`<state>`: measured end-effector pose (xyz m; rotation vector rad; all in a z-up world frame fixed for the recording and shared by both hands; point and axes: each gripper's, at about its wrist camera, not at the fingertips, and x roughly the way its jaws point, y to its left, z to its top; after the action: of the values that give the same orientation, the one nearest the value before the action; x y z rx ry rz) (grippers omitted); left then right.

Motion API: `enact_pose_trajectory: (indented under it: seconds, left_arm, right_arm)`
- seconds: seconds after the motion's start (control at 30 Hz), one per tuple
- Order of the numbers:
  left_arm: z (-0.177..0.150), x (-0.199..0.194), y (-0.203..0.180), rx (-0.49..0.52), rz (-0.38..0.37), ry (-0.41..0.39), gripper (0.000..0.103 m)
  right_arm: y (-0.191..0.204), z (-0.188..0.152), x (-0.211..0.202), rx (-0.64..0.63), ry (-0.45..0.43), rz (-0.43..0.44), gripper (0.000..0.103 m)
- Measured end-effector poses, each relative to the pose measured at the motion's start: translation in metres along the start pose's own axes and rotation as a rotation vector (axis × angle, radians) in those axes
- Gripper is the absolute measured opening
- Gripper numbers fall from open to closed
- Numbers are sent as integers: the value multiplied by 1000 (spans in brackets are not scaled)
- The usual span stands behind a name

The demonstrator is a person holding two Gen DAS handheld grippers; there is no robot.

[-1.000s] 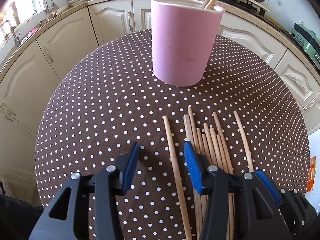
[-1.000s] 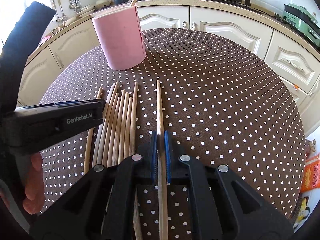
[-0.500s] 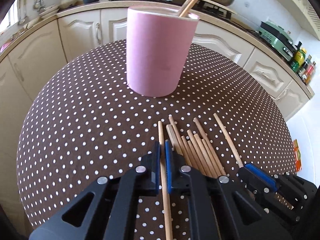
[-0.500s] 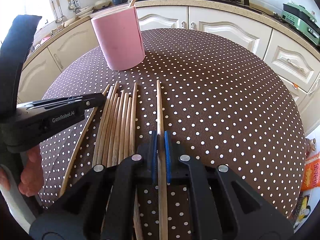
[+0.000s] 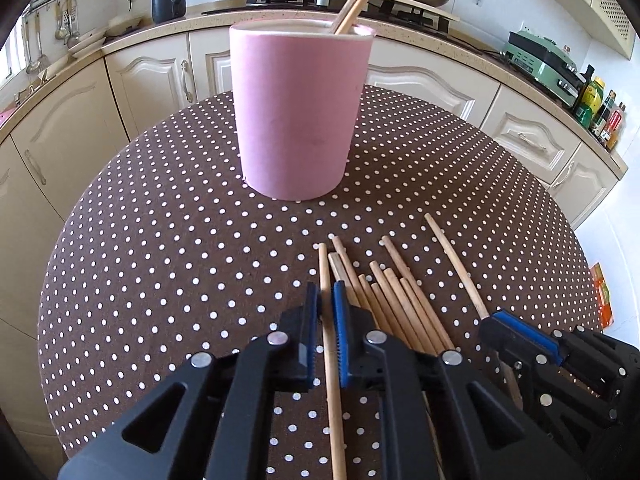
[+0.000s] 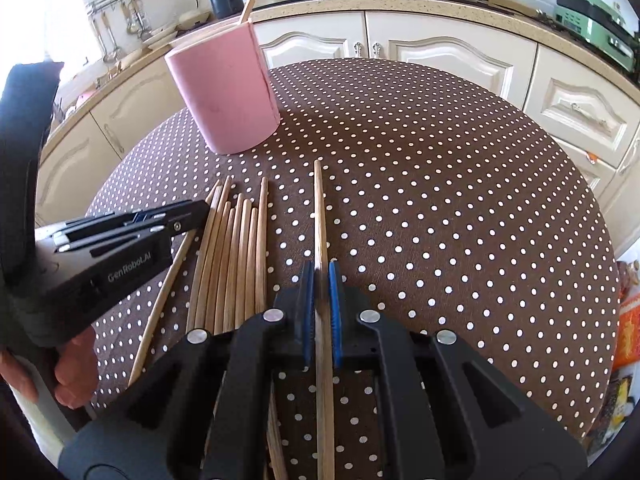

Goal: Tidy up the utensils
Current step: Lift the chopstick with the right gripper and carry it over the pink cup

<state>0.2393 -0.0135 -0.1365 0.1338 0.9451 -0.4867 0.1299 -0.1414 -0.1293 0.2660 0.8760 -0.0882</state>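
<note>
Kitchen cupboards ring a round table (image 5: 160, 240) in a brown dotted cloth. On it, the left gripper (image 5: 326, 320) is clamped on one chopstick (image 5: 325, 272), the leftmost stick, lying just beside the loose bundle of chopsticks (image 5: 400, 304). The right gripper (image 6: 320, 312) is likewise pinched shut on a separate chopstick (image 6: 319, 208) that lies to the right of the same bundle. Both held sticks run lengthwise along the fingers, their far ends aimed toward the pink cup (image 5: 300, 112), which stands upright farther up the table with chopsticks already leaning in it. That cup sits almost straight ahead of the left gripper, so the left looks nearer; each stick would need tipping upright to enter.
</note>
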Motion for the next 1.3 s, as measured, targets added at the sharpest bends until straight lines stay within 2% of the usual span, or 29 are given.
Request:
enact_pose_trajectory:
  seconds: [0.23, 0.43, 0.57, 0.63, 0.77, 0.9, 1.13, 1.3]
  left_arm:
    - [-4, 2, -4, 12, 14, -33, 6]
    - [-6, -18, -7, 24, 0, -133, 6]
    - [-3, -38, -8, 21, 24, -202, 6]
    - [0, -50, -6, 12, 23, -236, 6]
    - [9, -73, -10, 14, 42, -320, 6]
    - [18, -98, -14, 30, 31, -394, 6]
    - [35, -132, -25, 41, 53, -504, 6]
    - [46, -153, -32, 31, 60, -544, 6]
  right_arm:
    - [-11, 4, -5, 59, -35, 20, 7]
    - [-12, 8, -18, 75, -101, 48, 7]
    - [-13, 16, -31, 85, -171, 58, 7]
    - [-11, 21, -42, 73, -233, 28, 8]
    - [-5, 34, -59, 57, -325, 44, 8]
    - [0, 46, -74, 44, -409, 42, 7]
    - [5, 65, -98, 26, -509, 36, 7]
    - [7, 75, -110, 20, -563, 33, 7]
